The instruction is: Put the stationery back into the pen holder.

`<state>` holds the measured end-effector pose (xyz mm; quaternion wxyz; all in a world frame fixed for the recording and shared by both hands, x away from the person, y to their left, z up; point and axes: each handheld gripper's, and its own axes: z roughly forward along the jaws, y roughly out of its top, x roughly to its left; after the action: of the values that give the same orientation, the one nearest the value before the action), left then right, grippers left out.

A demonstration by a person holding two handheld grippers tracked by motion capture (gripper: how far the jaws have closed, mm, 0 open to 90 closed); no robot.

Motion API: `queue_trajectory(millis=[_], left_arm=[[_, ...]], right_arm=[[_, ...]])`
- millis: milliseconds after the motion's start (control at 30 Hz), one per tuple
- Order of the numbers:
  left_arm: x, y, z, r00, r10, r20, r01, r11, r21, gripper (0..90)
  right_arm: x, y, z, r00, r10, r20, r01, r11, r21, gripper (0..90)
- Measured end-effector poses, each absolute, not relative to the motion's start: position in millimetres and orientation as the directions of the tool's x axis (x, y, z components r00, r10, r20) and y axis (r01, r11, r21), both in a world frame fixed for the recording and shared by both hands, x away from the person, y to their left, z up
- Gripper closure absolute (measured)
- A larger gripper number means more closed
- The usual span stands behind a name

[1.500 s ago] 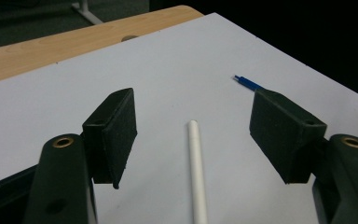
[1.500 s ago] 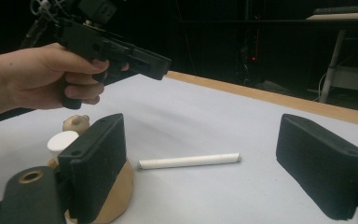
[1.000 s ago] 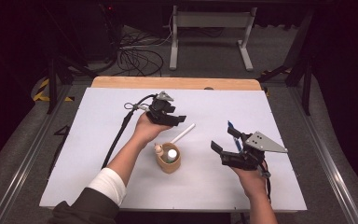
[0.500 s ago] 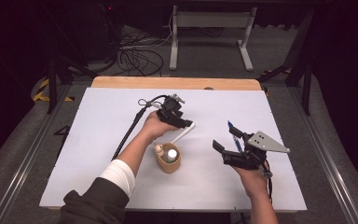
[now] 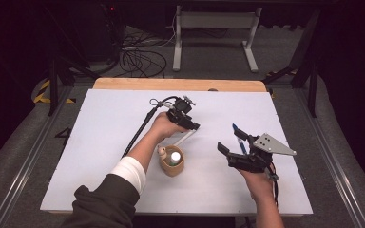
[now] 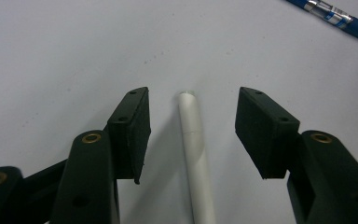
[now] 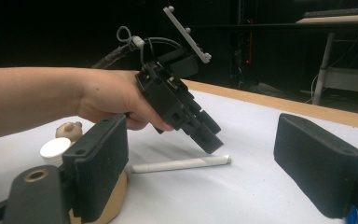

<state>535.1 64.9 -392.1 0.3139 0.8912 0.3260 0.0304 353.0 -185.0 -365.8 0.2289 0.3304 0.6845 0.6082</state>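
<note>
A white pen lies on the white table sheet, and my left gripper straddles its end. The jaws have just been closing, but a gap remains between each pad and the pen, so the gripper is open. In the high view my left gripper tilts down over the white pen near the table's middle. Farther right, my right gripper stands open with nothing between its jaws. In the right gripper view my right gripper faces the left gripper and the white pen.
A tan cup holding a white-capped item and a small tan one stands just in front of the left hand. A blue pen lies by the right gripper. A wooden strip edges the table's far side.
The left hand has moved right and a little down, coming over the white pen, and its jaws stand narrower. The right hand has kept still.
</note>
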Motion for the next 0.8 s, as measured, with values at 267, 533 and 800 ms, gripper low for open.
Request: queue_trajectory(millis=[267, 533, 800], left_arm=[[535, 52, -399, 0.799, 0.590, -0.117, 0.551, -0.641, 0.534, 48.3], [533, 45, -405, 0.825, 0.562, -0.063, 0.520, -0.711, 0.473, 49.9], [533, 44, -406, 0.829, 0.558, -0.037, 0.509, -0.726, 0.462, 54.1]], right_arm=[[354, -186, -366, -0.677, 0.731, 0.083, 0.169, 0.045, 0.985, 19.0], [353, -185, -366, -0.679, 0.729, 0.090, 0.176, 0.043, 0.983, 19.2], [353, -185, -366, -0.679, 0.729, 0.087, 0.174, 0.044, 0.984, 19.3]])
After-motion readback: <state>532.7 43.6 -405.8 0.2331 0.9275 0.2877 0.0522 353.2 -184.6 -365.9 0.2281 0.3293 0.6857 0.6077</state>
